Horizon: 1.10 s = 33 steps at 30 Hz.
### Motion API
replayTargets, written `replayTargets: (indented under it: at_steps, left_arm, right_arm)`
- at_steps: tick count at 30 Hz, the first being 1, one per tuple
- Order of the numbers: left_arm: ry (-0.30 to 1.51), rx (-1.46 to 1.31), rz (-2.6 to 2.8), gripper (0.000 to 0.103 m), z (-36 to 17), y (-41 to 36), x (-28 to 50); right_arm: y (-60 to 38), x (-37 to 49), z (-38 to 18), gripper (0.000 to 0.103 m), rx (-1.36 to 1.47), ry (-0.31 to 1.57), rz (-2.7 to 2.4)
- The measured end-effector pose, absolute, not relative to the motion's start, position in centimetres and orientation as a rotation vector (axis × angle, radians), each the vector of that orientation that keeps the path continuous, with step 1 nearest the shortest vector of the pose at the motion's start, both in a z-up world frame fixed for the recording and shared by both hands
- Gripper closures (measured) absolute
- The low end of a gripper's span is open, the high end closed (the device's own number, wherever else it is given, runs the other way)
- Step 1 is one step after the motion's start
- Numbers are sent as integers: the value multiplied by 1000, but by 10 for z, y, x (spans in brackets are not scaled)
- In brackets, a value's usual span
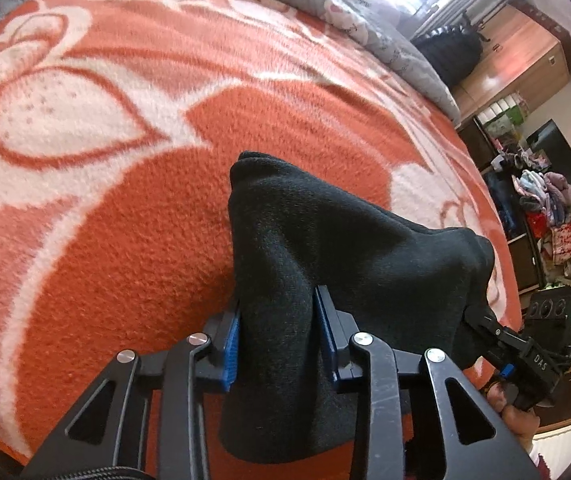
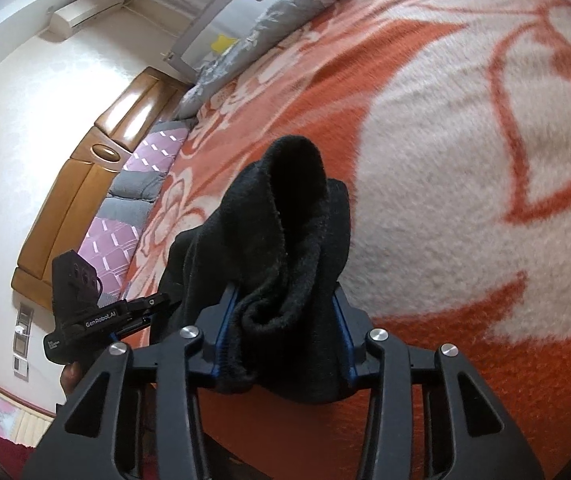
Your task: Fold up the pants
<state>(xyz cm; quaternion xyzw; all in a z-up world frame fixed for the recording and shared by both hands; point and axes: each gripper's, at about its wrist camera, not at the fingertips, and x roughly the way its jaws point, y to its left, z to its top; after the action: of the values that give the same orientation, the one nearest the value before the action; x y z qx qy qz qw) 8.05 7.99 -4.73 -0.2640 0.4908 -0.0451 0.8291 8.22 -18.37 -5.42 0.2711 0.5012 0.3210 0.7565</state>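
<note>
Nearest the lens, left tool (image 1: pixel 279 332), blue pads pressed together on a thick bunch of the black pants (image 1: pixel 325 248), fabric spilling between and below the fingers. Held up off the bed, above the orange-and-white blanket (image 1: pixel 105 220), stretched in a sagging span toward the right, where the right tool (image 1: pixel 485 322) takes the other end at the near right edge of the frame. From the right wrist view, right tool (image 2: pixel 285 328) likewise clamped on a rolled, bunched edge of the pants (image 2: pixel 285 216), one open tube of cloth standing up beyond the fingers, the left tool (image 2: pixel 157 304) seen at the near left with cloth running to it. Soft, knitted, fleecy stuff by the look: light, limp, no stiffness to hold a crease, likely to droop and twist between grips; not slippery against the pads, not fragile. Best taken at hems or waistband corners, pinched flat rather than in a wad, and pulled taut before lowering onto the blanket.
</note>
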Motion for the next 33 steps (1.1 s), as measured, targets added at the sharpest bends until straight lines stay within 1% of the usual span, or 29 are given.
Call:
replayTargets:
  at_steps: [7,15,24,33]
  left_arm:
    - [974,-554,-71,70,-20,98,83]
    - [957,-526,10,70,-14,122,118]
    - [959,-517,88,70,-26,155,150]
    - [1016,-516,106,70,-55,160,162]
  right_arm:
    - [-168,102,-39,59,578,1059,737]
    - [-133,148,-36,59,540,1049,757]
    - [-95,186,-47,59,498,1062,785]
    - [-85,202,-78,59,487,1148,755]
